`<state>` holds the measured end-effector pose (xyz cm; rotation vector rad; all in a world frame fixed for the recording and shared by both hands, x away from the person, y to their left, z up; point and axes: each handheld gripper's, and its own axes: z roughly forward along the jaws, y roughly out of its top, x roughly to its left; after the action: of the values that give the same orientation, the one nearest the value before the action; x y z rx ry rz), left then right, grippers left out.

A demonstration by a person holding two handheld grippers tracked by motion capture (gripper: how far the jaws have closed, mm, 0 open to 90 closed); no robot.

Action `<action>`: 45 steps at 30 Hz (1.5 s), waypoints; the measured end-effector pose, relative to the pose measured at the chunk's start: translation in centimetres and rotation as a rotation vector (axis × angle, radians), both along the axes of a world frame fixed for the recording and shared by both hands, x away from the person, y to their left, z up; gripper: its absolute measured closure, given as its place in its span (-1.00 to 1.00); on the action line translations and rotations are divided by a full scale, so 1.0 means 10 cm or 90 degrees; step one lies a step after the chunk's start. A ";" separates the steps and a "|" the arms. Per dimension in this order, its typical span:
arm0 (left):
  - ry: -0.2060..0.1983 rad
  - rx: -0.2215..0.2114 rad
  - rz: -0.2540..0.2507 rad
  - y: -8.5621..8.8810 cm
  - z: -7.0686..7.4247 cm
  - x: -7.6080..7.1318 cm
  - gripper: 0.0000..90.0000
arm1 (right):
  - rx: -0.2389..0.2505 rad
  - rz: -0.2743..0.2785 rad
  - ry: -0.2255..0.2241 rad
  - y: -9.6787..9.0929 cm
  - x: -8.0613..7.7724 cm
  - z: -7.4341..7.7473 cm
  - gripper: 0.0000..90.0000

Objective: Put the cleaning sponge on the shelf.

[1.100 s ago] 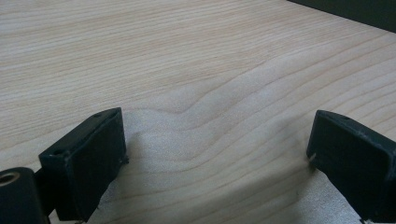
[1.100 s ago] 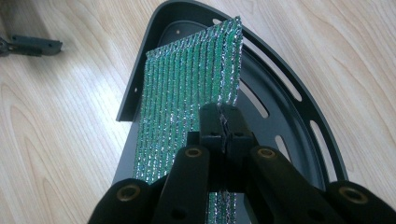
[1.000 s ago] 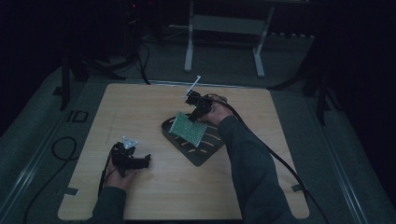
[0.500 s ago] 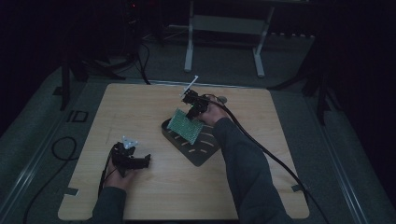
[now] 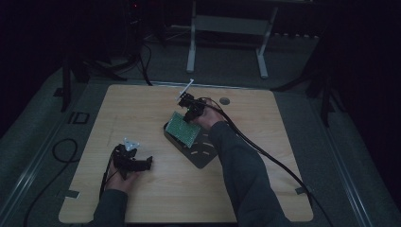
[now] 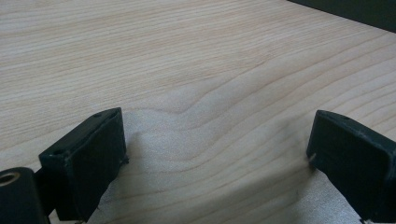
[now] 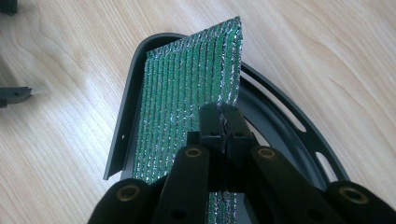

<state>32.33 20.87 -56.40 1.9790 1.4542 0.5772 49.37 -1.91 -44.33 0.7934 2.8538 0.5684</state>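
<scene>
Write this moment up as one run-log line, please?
right gripper: shut on green board edge | board: tilted over dark tray | left gripper: open, on wooden table

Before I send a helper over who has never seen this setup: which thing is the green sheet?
On the wooden table, look just right of centre for the dark metal tray. The green sheet stands tilted over its far end, pinched by the right hand-held gripper. It alone is green, with silvery ribbed lines.
</scene>
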 end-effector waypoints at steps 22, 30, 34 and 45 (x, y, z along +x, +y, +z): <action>0.000 0.000 0.000 0.00 0.00 0.00 -0.89 | -0.012 -0.001 0.023 0.06 -0.03 -0.16 0.96; 0.001 0.000 0.000 0.00 0.00 0.00 -0.89 | -0.019 -0.002 0.033 0.06 -0.03 -0.19 0.93; 0.001 -0.002 0.001 0.00 0.00 0.00 -0.89 | -0.026 -0.004 0.039 0.06 -0.03 -0.20 0.90; 0.001 -0.002 0.001 0.00 0.00 0.00 -0.89 | -0.030 0.001 0.037 0.07 -0.02 -0.22 0.76</action>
<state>32.32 20.85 -56.40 1.9771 1.4558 0.5747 49.13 -1.23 -46.58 0.8132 2.9095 0.4830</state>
